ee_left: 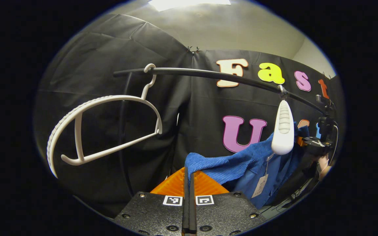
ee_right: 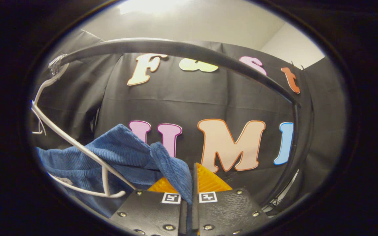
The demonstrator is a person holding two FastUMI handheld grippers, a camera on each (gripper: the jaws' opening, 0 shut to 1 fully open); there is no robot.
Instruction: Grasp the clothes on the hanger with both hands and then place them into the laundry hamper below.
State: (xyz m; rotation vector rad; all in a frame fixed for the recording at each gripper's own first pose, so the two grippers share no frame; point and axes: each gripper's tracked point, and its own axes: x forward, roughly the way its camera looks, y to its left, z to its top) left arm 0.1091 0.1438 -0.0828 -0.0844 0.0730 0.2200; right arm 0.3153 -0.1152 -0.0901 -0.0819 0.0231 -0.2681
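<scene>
1. Left gripper [ee_left: 189, 178] is clamped tight on an edge of the blue garment [ee_left: 238, 164], fingers fully together with the cloth pinched between them.
2. Right gripper [ee_right: 189, 183] has its fingers pressed on another fold of the garment [ee_right: 116, 150].
3. The cloth drapes under the rail [ee_left: 215, 74], just off its white hanger [ee_left: 283, 129].
4. Farther along the rail, a bare hanger [ee_left: 103, 127] dangles.

We are looking from left gripper view upward along black rail [ee_left: 208, 73], from below its left end, booth wall beyond. We are looking from right gripper view closer beneath rail [ee_right: 176, 49]. Both are sharing rail, blue garment [ee_left: 238, 164] [ee_right: 116, 154].
</scene>
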